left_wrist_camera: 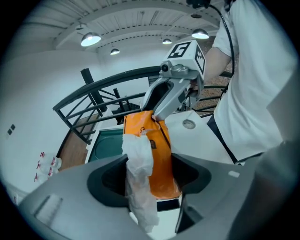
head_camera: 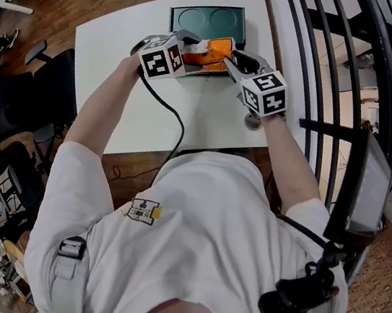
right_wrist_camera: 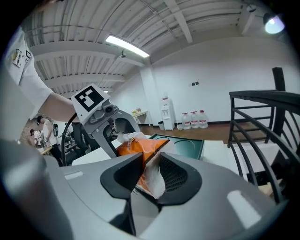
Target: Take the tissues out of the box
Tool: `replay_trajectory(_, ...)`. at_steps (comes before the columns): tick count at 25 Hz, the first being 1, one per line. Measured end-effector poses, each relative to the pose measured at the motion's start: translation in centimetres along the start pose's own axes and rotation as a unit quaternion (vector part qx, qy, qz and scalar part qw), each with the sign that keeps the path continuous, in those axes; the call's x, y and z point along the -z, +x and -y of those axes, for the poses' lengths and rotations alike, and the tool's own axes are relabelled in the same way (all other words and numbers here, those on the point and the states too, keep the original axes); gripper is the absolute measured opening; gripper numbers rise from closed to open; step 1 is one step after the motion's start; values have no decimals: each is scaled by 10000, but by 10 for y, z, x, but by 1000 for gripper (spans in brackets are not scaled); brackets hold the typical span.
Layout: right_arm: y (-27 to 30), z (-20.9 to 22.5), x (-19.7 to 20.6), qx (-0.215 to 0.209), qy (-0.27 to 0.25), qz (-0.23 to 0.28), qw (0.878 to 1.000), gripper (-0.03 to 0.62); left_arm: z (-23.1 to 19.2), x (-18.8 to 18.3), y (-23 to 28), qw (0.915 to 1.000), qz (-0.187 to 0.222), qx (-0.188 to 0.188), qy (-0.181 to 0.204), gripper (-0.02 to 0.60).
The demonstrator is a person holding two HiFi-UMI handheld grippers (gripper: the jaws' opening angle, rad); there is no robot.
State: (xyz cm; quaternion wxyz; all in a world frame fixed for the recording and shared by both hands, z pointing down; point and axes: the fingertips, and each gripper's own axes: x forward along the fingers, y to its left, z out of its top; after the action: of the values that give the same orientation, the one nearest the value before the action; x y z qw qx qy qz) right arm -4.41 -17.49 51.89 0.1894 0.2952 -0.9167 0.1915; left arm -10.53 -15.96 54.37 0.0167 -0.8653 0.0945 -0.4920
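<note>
Orange tissue pack [head_camera: 210,51] held up between both grippers over far part of bench [head_camera: 187,114], just near green tray [head_camera: 202,16]. Left gripper [left_wrist_camera: 150,171] pinches white tissue [left_wrist_camera: 138,161] plus pack side. Right gripper [right_wrist_camera: 151,176] clamps narrow on pack edge. Risks: tissue tears under pull; thin edge slips from right gripper, so pack follows tissue.

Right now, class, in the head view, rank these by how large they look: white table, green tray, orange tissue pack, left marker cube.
1. white table
2. green tray
3. orange tissue pack and left marker cube: about alike; the cube sits nearer the camera and the pack is partly covered, so unranked.
</note>
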Motion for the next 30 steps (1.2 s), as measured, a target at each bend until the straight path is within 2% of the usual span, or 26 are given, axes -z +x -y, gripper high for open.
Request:
replay_trajectory(4,-27,-28,-17,37,-73,294,9995,110,19,-15,-31,9994,97,-171,280,282)
replay_trajectory(8,-48,-55,-6,28,-94,396,9992,110,53,-18,-42,9990,106,-199,393,282)
replay_trajectory(12,-54,-79,34,-23,21,257,9997,110,97,-2,-27,9996,56,-60,252,284)
replay_trajectory(15,-48,-88,75,-89,113,10,9999,112,128,19,0,9999,-53,151,-25,284)
replay_trajectory(18,-42,-89,111,-99,220,-277,9993,110,148,29,22,9994,-155,275,-145,282)
replay_trajectory(21,-44,-86,132,-68,339,-450,9984,110,155,28,31,9994,-86,280,-168,278)
replay_trajectory(25,-41,-81,141,-64,441,-529,9976,118,154,27,34,9995,-22,290,-137,285)
replay_trajectory(30,-46,-79,136,-116,429,-493,9978,139,149,31,27,9998,81,157,-78,388)
